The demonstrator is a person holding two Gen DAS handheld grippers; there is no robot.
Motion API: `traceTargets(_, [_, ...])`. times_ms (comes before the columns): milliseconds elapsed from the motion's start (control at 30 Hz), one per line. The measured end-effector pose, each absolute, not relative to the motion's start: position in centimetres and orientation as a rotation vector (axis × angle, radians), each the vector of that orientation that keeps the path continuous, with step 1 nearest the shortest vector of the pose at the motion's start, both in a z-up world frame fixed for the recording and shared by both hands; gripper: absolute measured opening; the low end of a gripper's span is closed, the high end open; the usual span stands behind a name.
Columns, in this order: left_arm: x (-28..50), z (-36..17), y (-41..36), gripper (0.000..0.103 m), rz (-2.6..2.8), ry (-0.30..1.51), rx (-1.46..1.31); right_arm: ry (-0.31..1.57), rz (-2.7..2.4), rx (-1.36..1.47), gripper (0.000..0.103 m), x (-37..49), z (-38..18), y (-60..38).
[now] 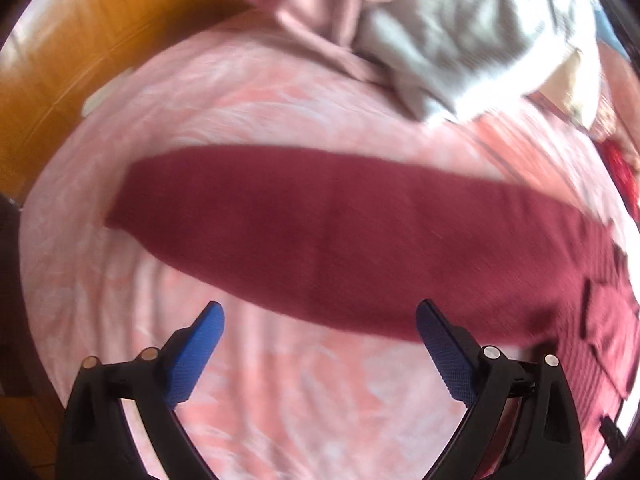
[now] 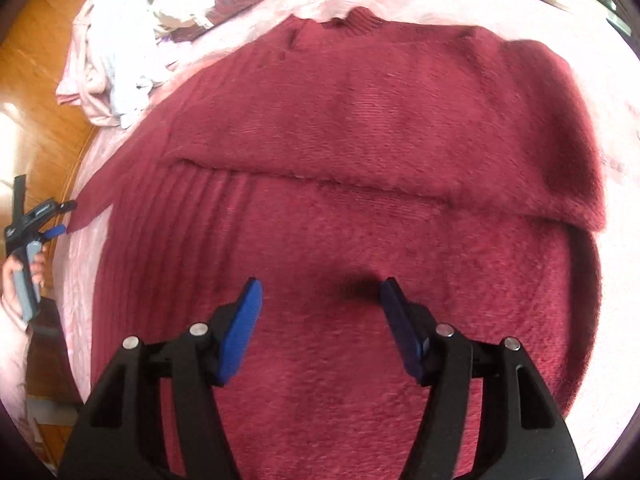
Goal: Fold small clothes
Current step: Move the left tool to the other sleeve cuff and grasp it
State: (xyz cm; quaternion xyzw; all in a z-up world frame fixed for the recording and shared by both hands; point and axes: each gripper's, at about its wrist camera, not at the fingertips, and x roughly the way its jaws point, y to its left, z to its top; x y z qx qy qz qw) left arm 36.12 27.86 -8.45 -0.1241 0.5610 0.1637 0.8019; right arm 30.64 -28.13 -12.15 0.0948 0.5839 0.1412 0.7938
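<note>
Bed: the pink mottled bedspread (image 1: 280,92) fills nearly everything under me; wooden floor (image 1: 80,32) shows off its left edge.
Sweater: the dark red knit sweater (image 2: 360,140) lies flat on the bedspread, collar at the far side in my right view. One sleeve is already folded across the chest, its edge running as a line over the body. The other sleeve (image 1: 304,232) stretches straight out to my left side, unfolded.
Laundry pile: a heap of grey and pale pink clothes (image 1: 460,32) sits at the far edge of the bed, apart from the sweater, not yet folded as far as I can see.
Right gripper: my right gripper (image 2: 320,300) hangs over the lower body of the sweater, blue fingers (image 2: 244,328) spread wide, holding nothing.
Left gripper: my left gripper (image 1: 320,316) is near the long edge of the stretched sleeve, jaws wide apart, empty; the view is blurred, so I cannot tell if a tip touches the knit.
Progress: I judge it early to middle; one sleeve in, one sleeve still out, then the body to double over, then the pile.
</note>
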Motion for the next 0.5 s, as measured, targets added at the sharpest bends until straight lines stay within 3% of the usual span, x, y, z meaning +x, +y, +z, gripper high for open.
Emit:
traceTargets(333, [38.0,-10.2,37.7,0.094,0.392,1.152,-0.421,1.27,0.361,0.156,0.063,31.6,-12.4,-23.8])
traceTargets(433, [38.3,-10.9,38.2,0.087,0.358,1.164,-0.427,1.275,0.373,0.13,0.063,32.0,-12.6,-22.3])
traceTargets(500, [38.7,-11.6,38.1,0.077,0.341,1.193,-0.43,1.278,0.368,0.109,0.063,32.2,-12.8,-21.6])
